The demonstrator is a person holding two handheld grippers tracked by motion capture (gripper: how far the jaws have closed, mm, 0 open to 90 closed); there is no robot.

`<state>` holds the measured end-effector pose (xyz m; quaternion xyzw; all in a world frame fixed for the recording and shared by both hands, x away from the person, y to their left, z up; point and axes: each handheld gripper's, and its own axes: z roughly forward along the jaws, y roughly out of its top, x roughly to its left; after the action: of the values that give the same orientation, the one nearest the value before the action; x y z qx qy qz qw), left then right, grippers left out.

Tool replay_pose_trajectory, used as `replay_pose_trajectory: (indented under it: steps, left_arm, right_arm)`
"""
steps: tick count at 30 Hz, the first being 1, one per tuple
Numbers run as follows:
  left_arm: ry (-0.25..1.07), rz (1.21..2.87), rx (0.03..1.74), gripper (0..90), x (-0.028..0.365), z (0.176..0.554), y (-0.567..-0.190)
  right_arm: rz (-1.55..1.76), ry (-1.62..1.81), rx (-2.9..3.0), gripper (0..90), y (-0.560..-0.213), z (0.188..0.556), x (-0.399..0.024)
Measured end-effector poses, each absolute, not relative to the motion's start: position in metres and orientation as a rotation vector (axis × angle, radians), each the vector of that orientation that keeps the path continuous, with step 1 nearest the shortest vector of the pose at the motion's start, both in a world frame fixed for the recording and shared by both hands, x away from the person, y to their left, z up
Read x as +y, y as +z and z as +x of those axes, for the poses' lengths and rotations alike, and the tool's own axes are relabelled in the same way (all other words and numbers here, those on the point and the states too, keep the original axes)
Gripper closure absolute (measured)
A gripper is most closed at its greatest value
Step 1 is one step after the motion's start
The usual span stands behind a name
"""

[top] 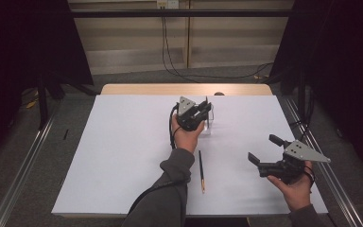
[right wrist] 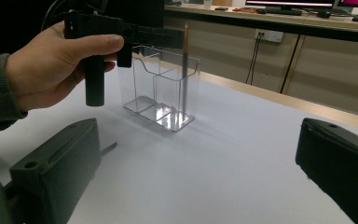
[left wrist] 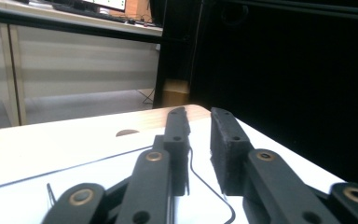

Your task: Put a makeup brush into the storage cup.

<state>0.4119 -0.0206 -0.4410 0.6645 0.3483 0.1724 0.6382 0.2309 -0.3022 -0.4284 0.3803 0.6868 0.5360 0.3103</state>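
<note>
Left gripper point(top: 207, 109): held over the far middle of the table, just above the clear organiser; its jaws stand a narrow gap apart. The left gripper view shows nothing pinched between them, only a thin dark wire curving down through the gap.
Left hand point(top: 185, 135): wrapped round the gripper's body, the grey sleeve point(top: 168, 182) running back to the near edge.
Right gripper point(top: 261, 149): at the near right of the table, jaws spread wide and empty, pointing left towards the organiser.
Right hand point(top: 295, 188): grips the gripper from the near side, close to the table's right edge.
Clear organiser point(right wrist: 161, 86): a see-through box with compartments, upright on the white sheet at the far middle, right under the left gripper.
Standing pencil point(right wrist: 185, 65): upright in the organiser's compartment at the right in the right gripper view, its tip above the rim; the left gripper's black jaw reaches to its upper part, though I cannot tell whether they touch.
Loose pencil point(top: 201, 171): flat on the sheet near the middle, just right of the left sleeve, lying near-to-far, well apart from both grippers.
Table point(top: 123, 156): covered by a white sheet, with a wooden strip showing along the far edge.
</note>
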Motion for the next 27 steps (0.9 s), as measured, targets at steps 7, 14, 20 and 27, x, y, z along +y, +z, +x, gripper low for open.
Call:
replay_pose_trajectory:
  steps: [7, 14, 20, 27]
  left_arm:
    - [0.394, 1.488, 0.801, 70.0, -0.016, 0.412, -0.434]
    - [0.386, 1.473, 0.794, 65.3, -0.009, 0.411, -0.429]
    - [0.369, 1.469, 0.788, 60.9, -0.004, 0.410, -0.426]
    - [0.381, 1.462, 0.775, 55.4, 0.002, 0.409, -0.425]
  right_arm:
    - [1.002, 1.418, 1.820, 0.0, -0.429, 0.231, -0.301]
    - [1.006, 1.417, 1.820, 0.0, -0.429, 0.231, -0.301]
    - [1.008, 1.408, 1.817, 0.0, -0.429, 0.231, -0.300]
    - [0.993, 1.409, 1.829, 0.0, -0.429, 0.231, -0.300]
